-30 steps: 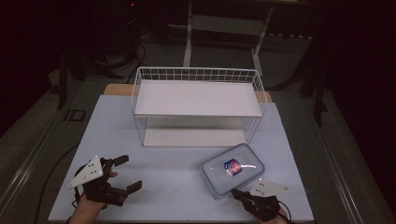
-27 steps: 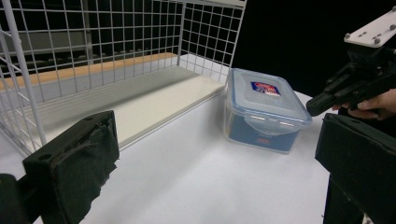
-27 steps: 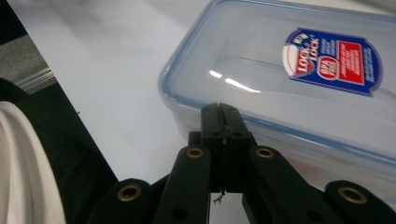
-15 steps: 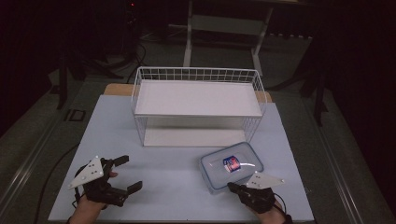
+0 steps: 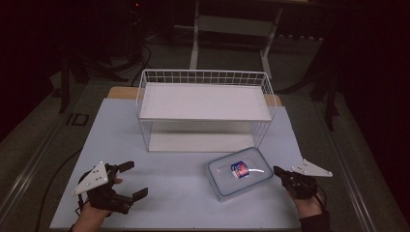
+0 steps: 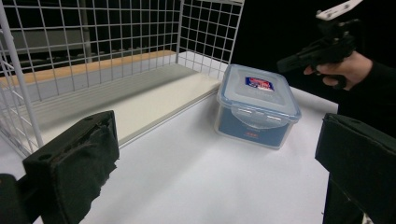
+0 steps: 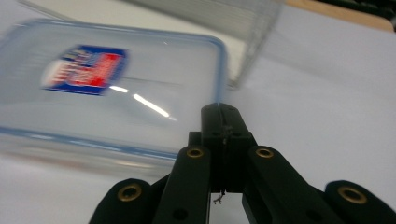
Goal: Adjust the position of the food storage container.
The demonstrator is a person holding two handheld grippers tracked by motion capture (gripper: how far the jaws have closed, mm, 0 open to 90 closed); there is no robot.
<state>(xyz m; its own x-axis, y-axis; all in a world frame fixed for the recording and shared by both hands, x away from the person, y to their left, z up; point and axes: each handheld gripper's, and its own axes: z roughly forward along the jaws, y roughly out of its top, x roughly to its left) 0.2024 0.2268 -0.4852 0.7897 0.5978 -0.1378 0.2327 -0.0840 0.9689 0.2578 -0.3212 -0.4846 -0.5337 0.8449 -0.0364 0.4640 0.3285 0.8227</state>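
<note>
— Since a second ago the right hand-held gripper has swung out from the near edge of the lidded container to its right end, hasn't it?

— Yes, and its jaws are pressed together with nothing between them, the tip just at the container's rim. I'd judge it is set to nudge the box, not to grasp it.

— Where does the box sit?

— On the surface, in front of the wire rack, just off its right corner.

— And the left hand-held gripper?

— Unmoved, jaws spread wide, holding nothing, well apart from the box.
</note>
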